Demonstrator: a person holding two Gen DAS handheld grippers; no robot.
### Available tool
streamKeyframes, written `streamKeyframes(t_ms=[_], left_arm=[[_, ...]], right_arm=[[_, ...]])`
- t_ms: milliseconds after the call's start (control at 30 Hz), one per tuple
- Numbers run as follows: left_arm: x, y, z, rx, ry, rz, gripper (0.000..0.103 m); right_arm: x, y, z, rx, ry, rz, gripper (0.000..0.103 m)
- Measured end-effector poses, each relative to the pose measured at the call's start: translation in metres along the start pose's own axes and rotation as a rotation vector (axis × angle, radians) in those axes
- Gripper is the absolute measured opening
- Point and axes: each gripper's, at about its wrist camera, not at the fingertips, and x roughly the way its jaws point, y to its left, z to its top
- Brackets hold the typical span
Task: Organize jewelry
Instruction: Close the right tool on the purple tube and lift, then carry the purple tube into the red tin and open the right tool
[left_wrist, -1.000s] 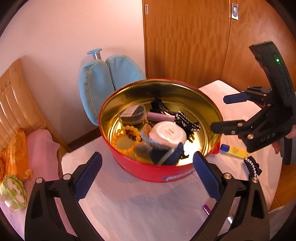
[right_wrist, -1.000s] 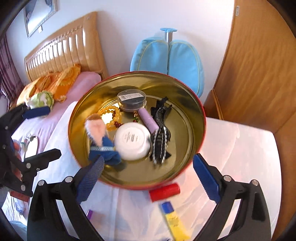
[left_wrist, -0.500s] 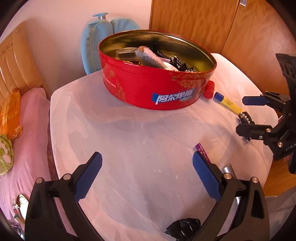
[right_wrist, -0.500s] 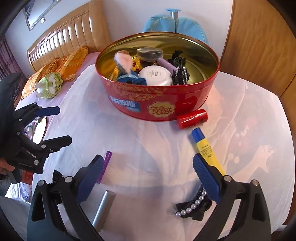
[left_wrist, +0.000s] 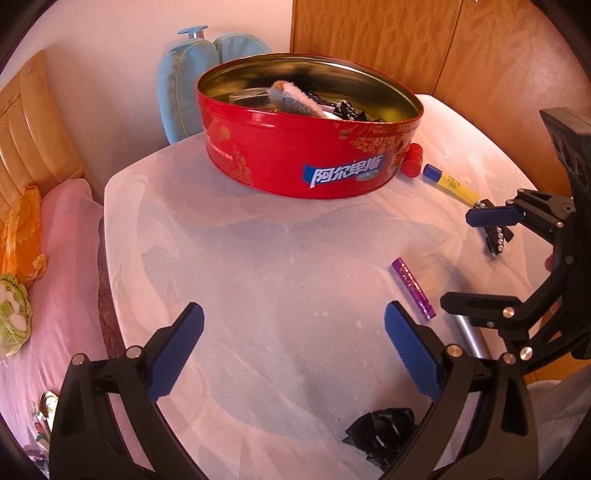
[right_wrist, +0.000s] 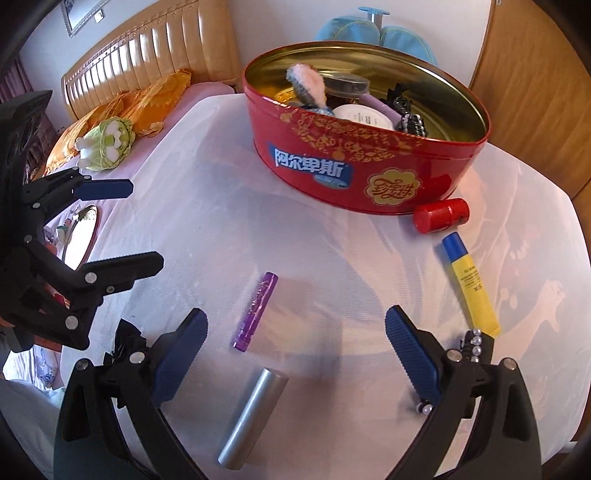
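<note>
A red round tin (left_wrist: 310, 162) (right_wrist: 354, 158) with a gold inside stands at the far side of the white-clothed table (left_wrist: 258, 295); it holds a fluffy brush, jars and black hair clips. On the cloth lie a purple tube (left_wrist: 413, 288) (right_wrist: 255, 310), a silver tube (right_wrist: 253, 417) (left_wrist: 469, 334), a yellow tube with a blue cap (right_wrist: 469, 284) (left_wrist: 448, 184), a red cap-shaped bottle (right_wrist: 441, 215) (left_wrist: 412, 159), a pearl hair clip (right_wrist: 474, 345) (left_wrist: 495, 236) and a black bow (left_wrist: 380, 437) (right_wrist: 123, 341). My left gripper (left_wrist: 293, 354) (right_wrist: 122, 225) is open and empty. My right gripper (right_wrist: 295, 358) (left_wrist: 469, 258) is open above the silver tube.
A bed with a pink sheet, an orange pillow (right_wrist: 122, 107) and a green plush toy (right_wrist: 105, 144) lies to the left of the table. A blue cushioned chair (left_wrist: 195, 85) stands behind the tin. Wooden wardrobe doors (left_wrist: 406, 44) fill the back right.
Both grippers have pulled back and down from over the tin, staying open. The view went from the tin's inside to the table, with the loose tubes, clip and bow now close.
</note>
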Motion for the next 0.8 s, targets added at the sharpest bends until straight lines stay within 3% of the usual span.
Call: streamKeyframes(t_ms=[300,333,367,433,500,533,567,800], left_arm=[[-0.01,0.037,-0.019,-0.06,0.002,0.026,0.096],[-0.01,0.039,-0.02,-0.062,0.002,0.026,0.096],[-0.011,0.042,-0.021,-0.063,0.001,0.026,0.096],[-0.012,0.045,-0.023,-0.065,-0.001,0.025,0.096],[-0.012,0.047,-0.024,-0.064,-0.003,0.022,0.095],[-0.012,0.048,-0.024,-0.062,-0.004,0.021,0.095],[-0.012,0.049,-0.024,-0.06,-0.005,0.019,0.096],[-0.013,0.045,-0.017,-0.042,-0.024,0.01,0.095]], right_arm=[[0.027,0.026,0.001,-0.018,0.03,-0.058,0.097],[0.029,0.028,0.002,-0.018,0.035,-0.058,0.092],[0.03,0.03,0.002,-0.017,0.039,-0.054,0.073],[0.033,0.032,0.0,-0.016,0.051,-0.052,0.055],[0.032,0.032,0.0,-0.006,0.052,-0.044,0.05],[0.031,0.032,-0.001,-0.004,0.051,-0.045,0.038],[0.029,0.033,-0.001,-0.002,0.048,-0.044,0.013],[0.01,0.034,0.0,-0.007,0.002,-0.023,0.011]])
